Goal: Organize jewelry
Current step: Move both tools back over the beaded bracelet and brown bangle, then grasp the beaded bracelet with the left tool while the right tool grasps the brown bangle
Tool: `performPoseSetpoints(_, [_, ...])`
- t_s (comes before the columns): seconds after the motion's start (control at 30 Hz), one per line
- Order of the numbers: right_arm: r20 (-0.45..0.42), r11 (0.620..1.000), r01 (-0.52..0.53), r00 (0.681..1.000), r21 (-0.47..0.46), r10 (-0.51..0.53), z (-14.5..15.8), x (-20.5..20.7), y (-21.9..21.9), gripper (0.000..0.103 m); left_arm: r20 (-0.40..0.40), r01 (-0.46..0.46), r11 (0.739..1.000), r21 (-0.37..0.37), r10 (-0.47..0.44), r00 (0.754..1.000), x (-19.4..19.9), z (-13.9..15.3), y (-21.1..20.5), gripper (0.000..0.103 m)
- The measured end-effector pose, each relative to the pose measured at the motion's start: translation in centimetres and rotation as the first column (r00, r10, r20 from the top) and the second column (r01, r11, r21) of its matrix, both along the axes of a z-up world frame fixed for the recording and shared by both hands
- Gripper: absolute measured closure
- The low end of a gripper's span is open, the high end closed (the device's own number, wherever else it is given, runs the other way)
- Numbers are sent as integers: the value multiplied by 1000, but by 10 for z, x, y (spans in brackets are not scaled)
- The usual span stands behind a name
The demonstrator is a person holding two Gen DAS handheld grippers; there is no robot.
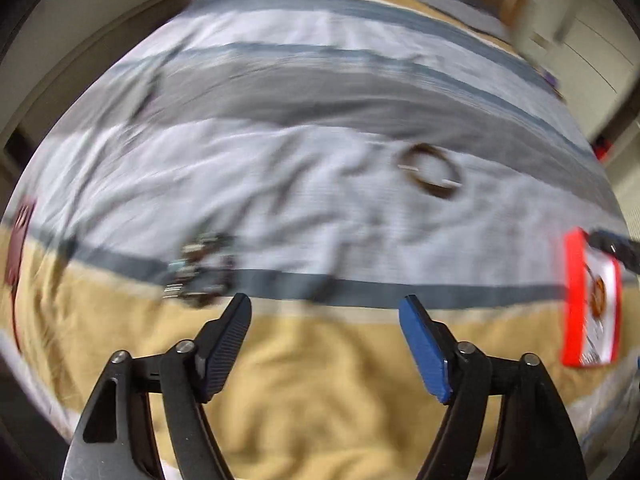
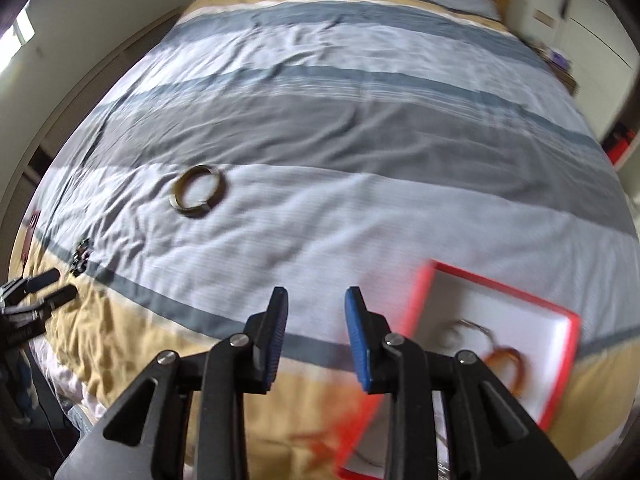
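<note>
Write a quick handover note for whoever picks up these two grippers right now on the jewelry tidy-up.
Left gripper: open, nothing between its fingers, over the tan stripe of the bedspread.
Right gripper: partly open, empty, just left of the red-rimmed tray.
Done: an orange bangle and a thin silvery ring-shaped piece lie in the tray.
Left: the brown bangle lies loose on the pale stripe, and the dark beaded piece sits on the blue-grey stripe just beyond the left gripper's left fingertip. Both still need to go into the tray.
The left view is blurred, so check the beaded piece before gripping.
</note>
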State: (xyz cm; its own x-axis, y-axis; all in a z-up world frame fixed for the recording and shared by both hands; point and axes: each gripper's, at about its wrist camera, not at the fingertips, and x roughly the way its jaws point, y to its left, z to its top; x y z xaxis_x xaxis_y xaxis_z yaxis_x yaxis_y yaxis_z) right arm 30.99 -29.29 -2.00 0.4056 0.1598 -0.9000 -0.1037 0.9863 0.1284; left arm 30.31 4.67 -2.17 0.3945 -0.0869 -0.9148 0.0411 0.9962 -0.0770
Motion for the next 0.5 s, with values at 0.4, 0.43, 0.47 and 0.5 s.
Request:
performPoseSetpoints(0.4, [-37,989,-144,989,19,145,-39,66,92,68,-30,-81,996,28,82,996,38,-48,82,9])
performPoseSetpoints(0.43, [-42,989,-149,988,21,150,-43,70,95,68,-42,-80,996,29,81,996,41,-55,81,9])
performPoseSetpoints(0.47, [-48,988,-150,987,21,151,-47,76,98,68,-52,-81,996,29,82,995,44,-61,80,9])
performPoseSetpoints(0.5, [-50,989,-148,988,23,149,-50,80,99,67,-66,-82,996,33,84,994,46,-68,80,9])
